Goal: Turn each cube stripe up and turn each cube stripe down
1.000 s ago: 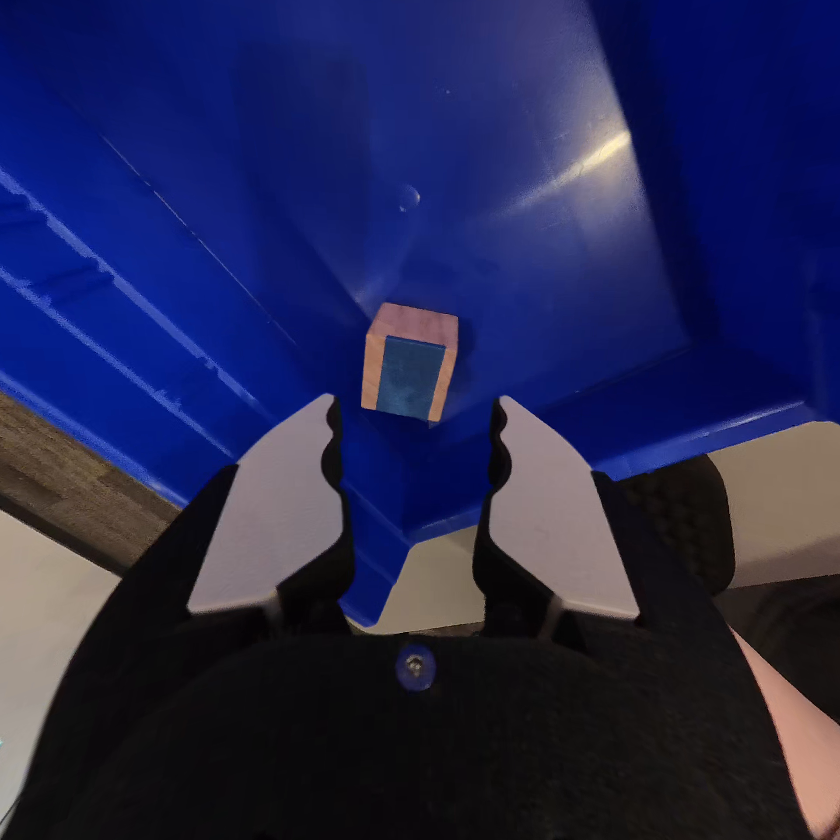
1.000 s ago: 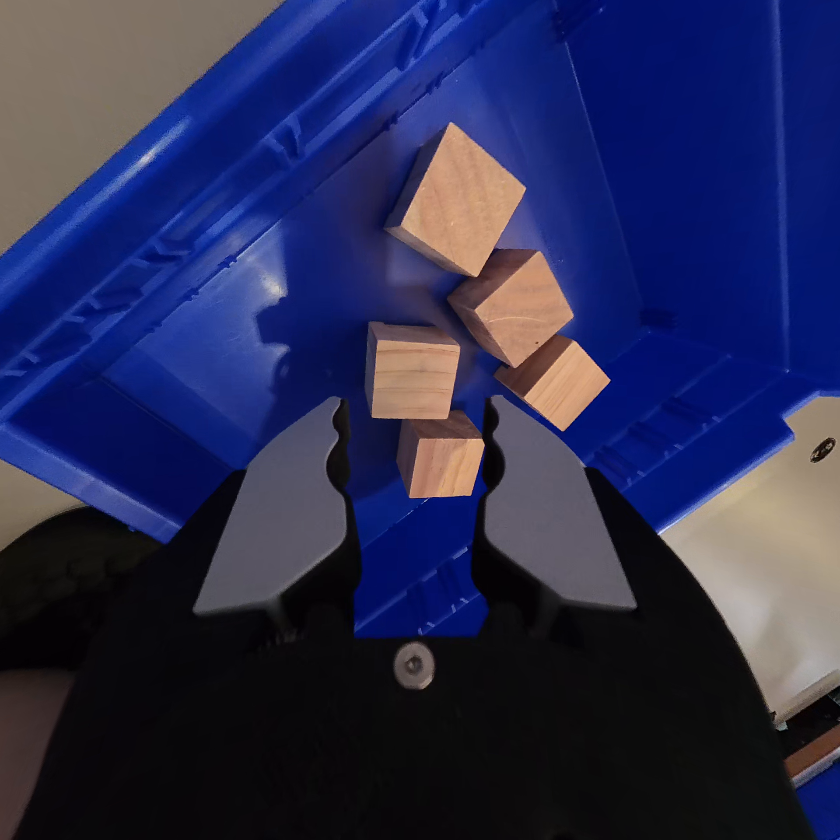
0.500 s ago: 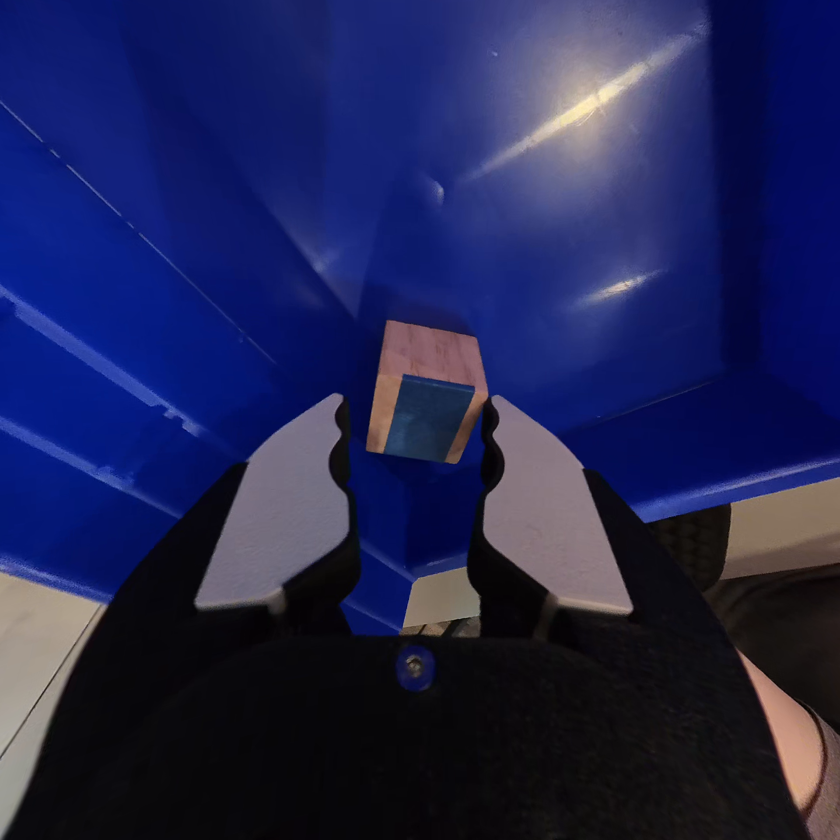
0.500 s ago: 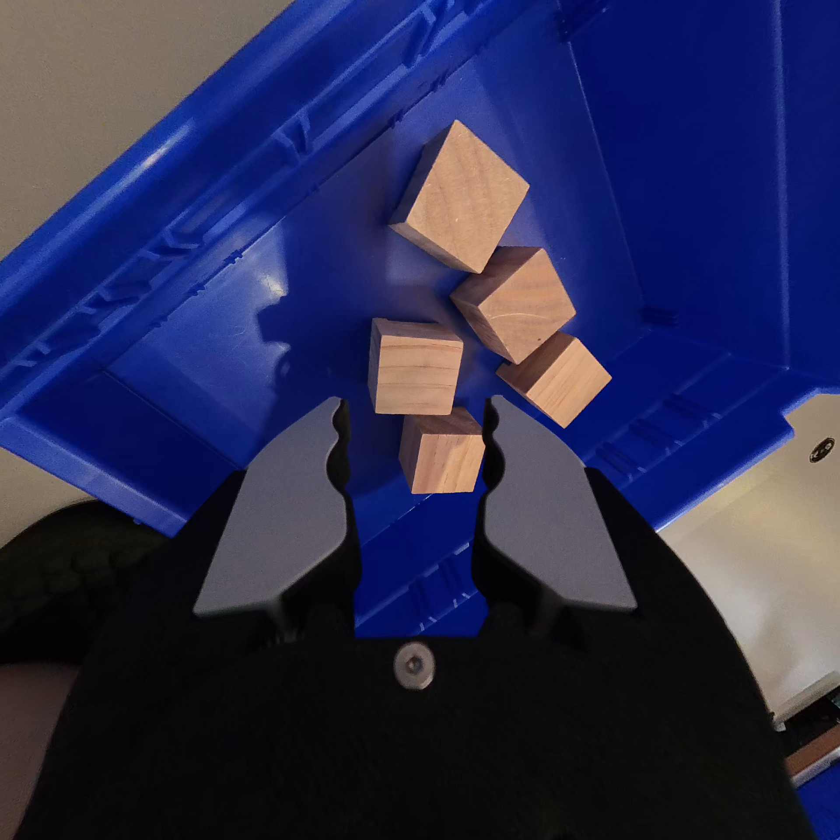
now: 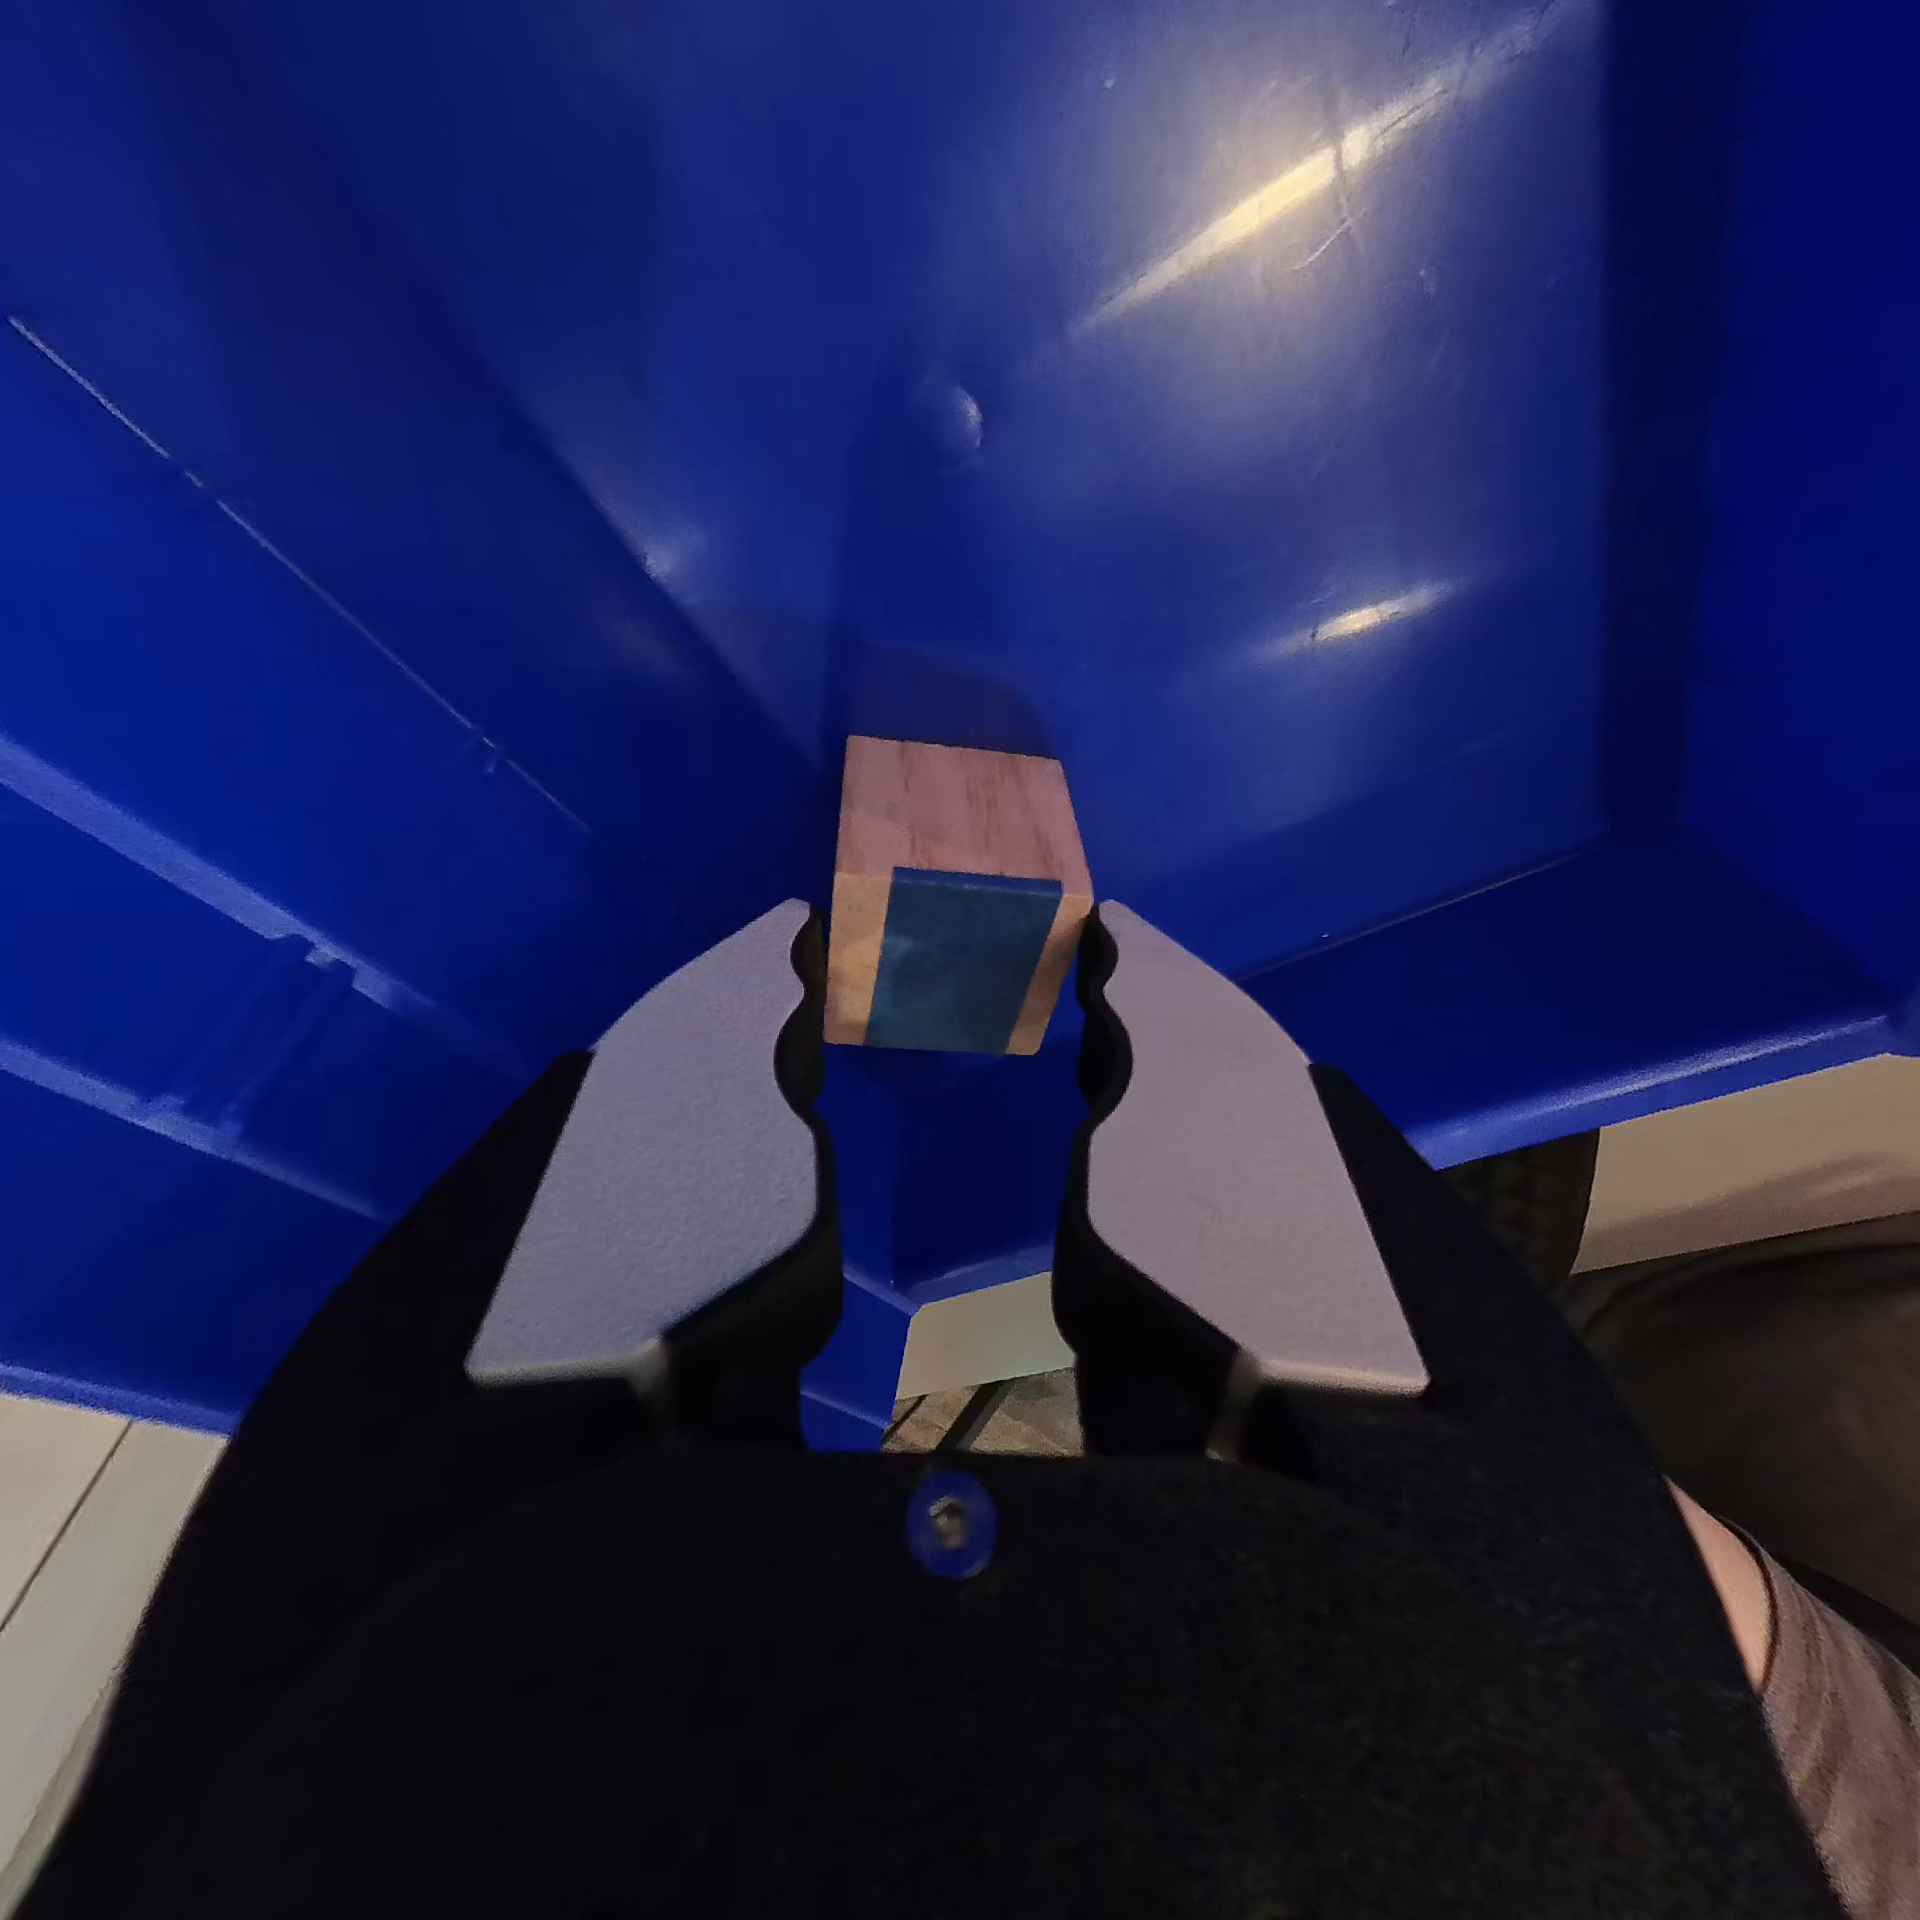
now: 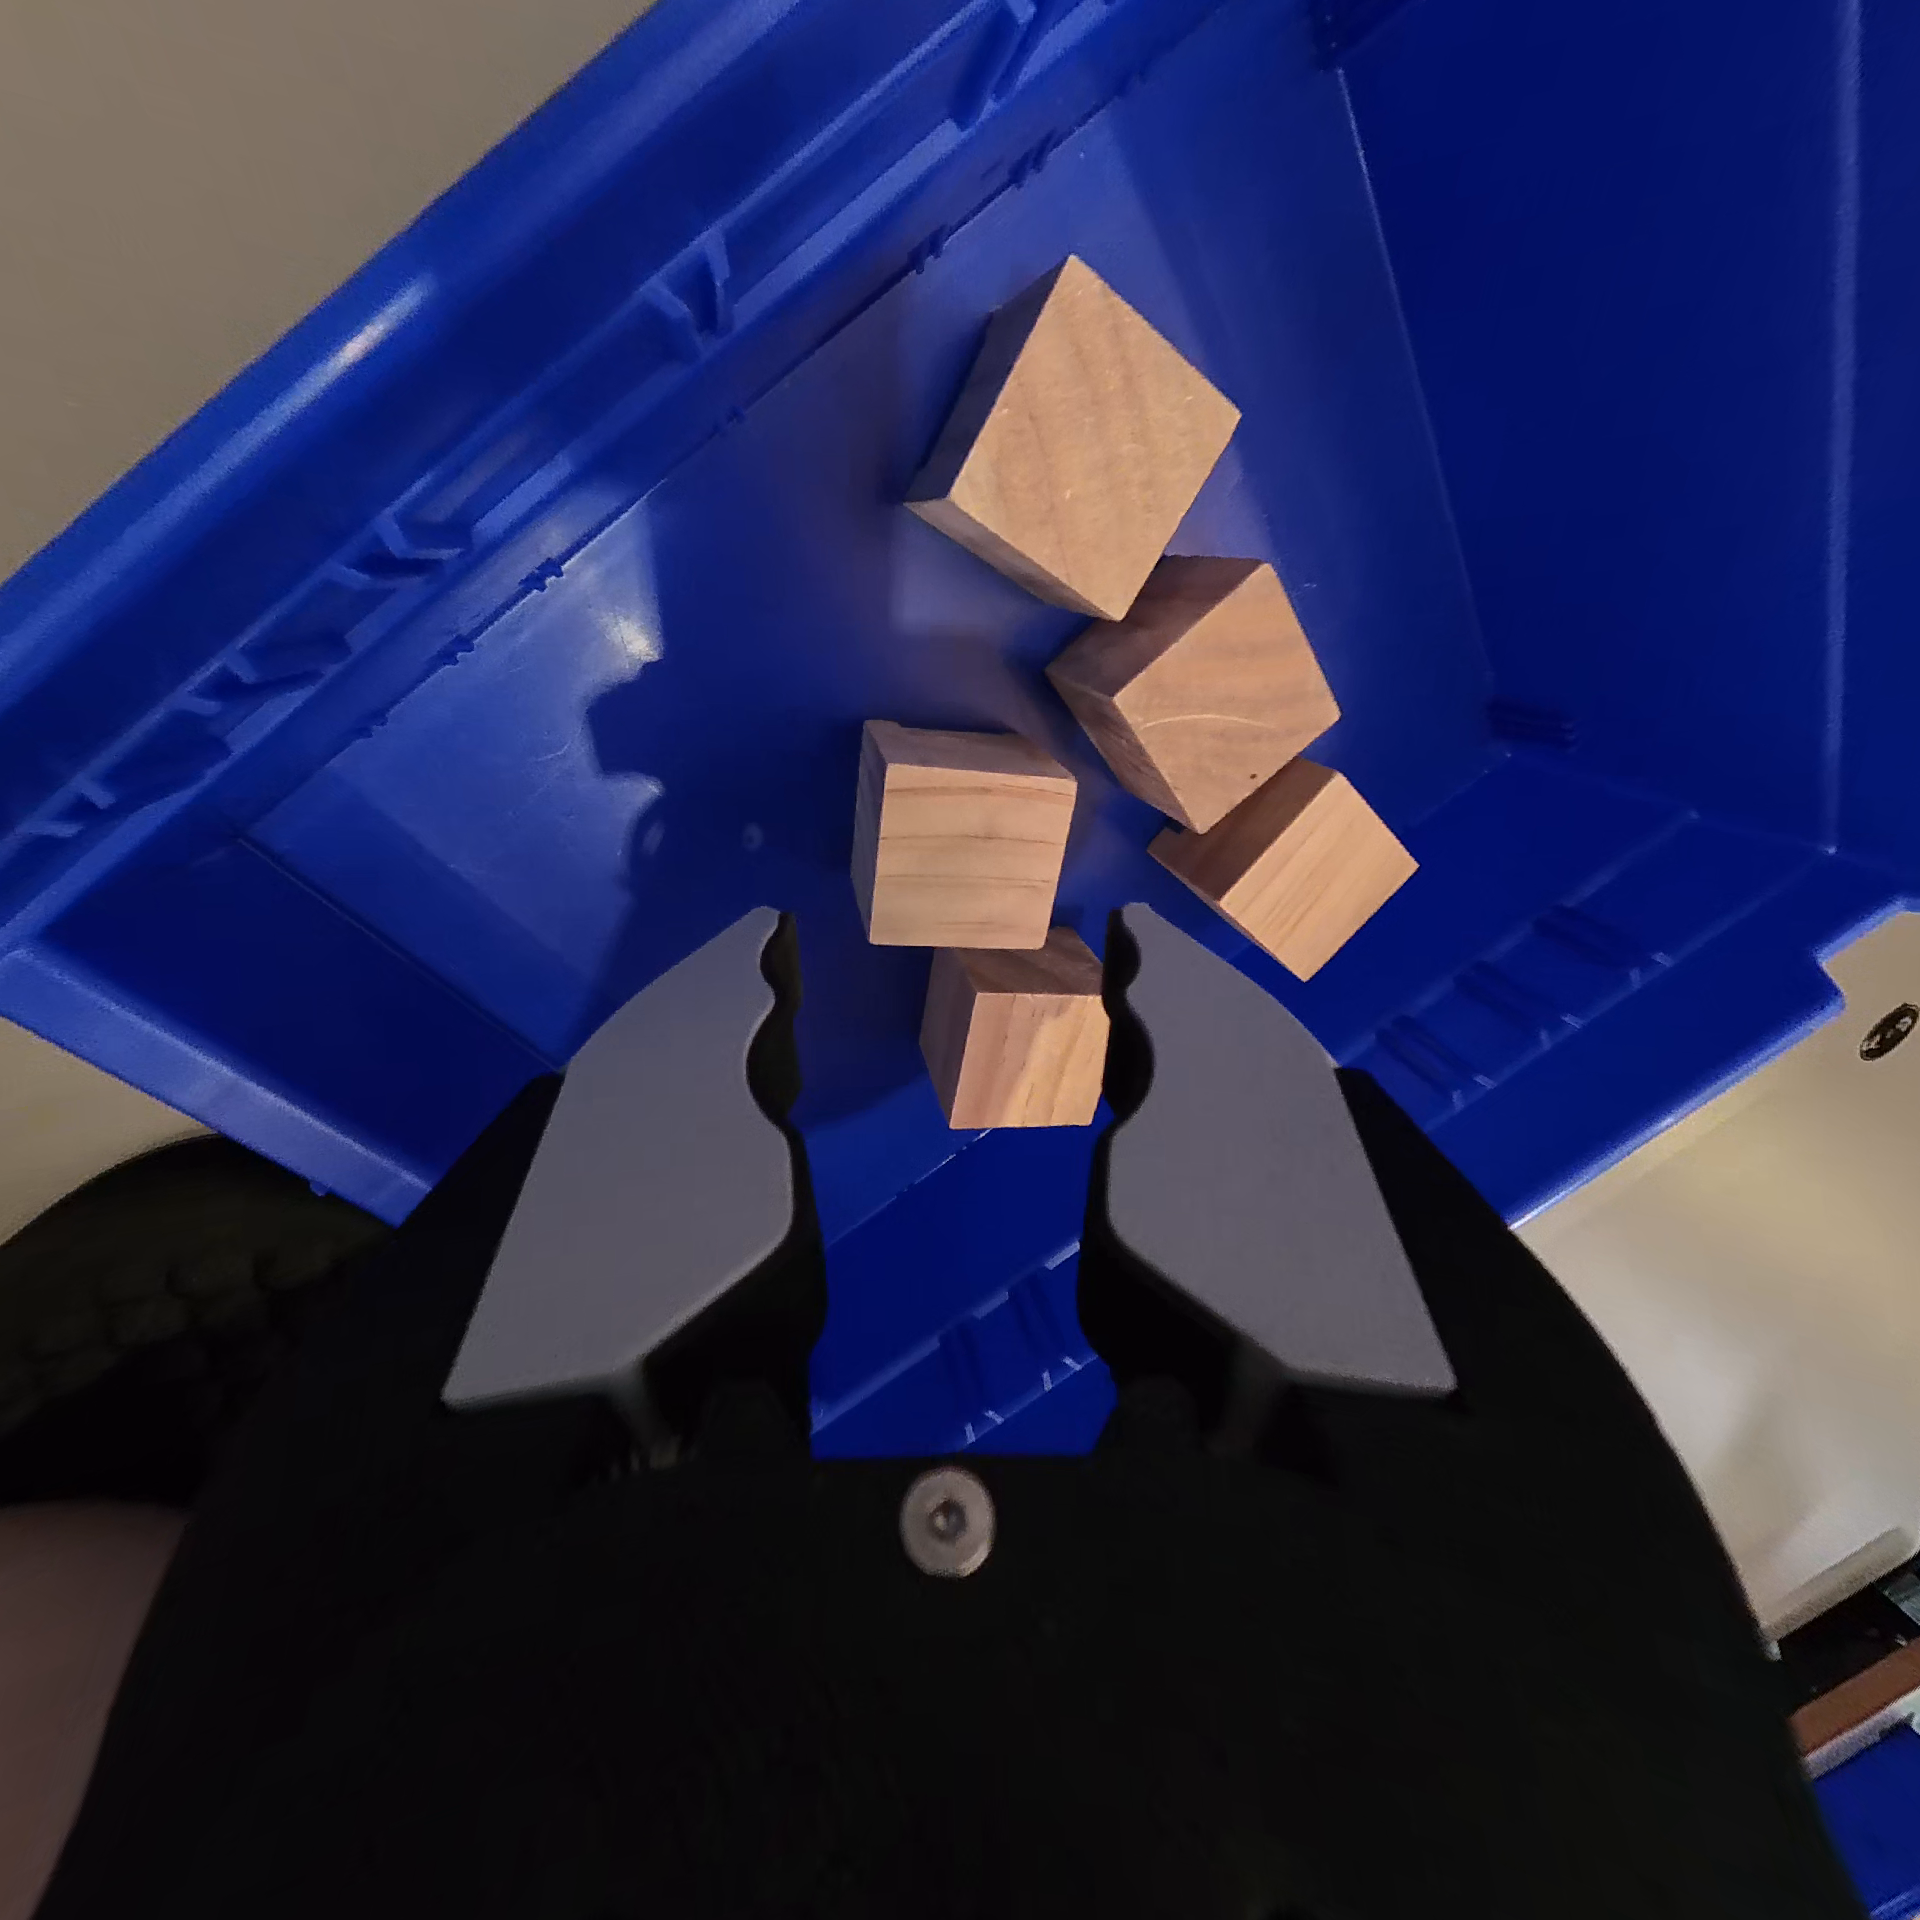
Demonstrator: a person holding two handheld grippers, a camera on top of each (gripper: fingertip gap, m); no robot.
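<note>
Blue bin (image 5: 520,623): a plastic bin fills both wrist views, its floor glossy under overhead light.
Right gripper (image 6: 951,935): jaws wide apart, nothing gripped, above five plain-faced wooden cubes (image 6: 1195,686) clustered on the bin floor; the nearest cube (image 6: 1013,1044) sits between its tips.
Left gripper (image 5: 948,925): jaws wide, tips flanking the striped cube (image 5: 956,894); contact cannot be told.
Striped cube: in a bin corner, blue stripe (image 5: 961,961) facing the camera.

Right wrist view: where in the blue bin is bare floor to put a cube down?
Bare floor lies left of the five wooden cubes, up to the ribbed wall of the blue bin. The right side is crowded: cubes cluster together there, with the nearest cube between the open jaws.
</note>
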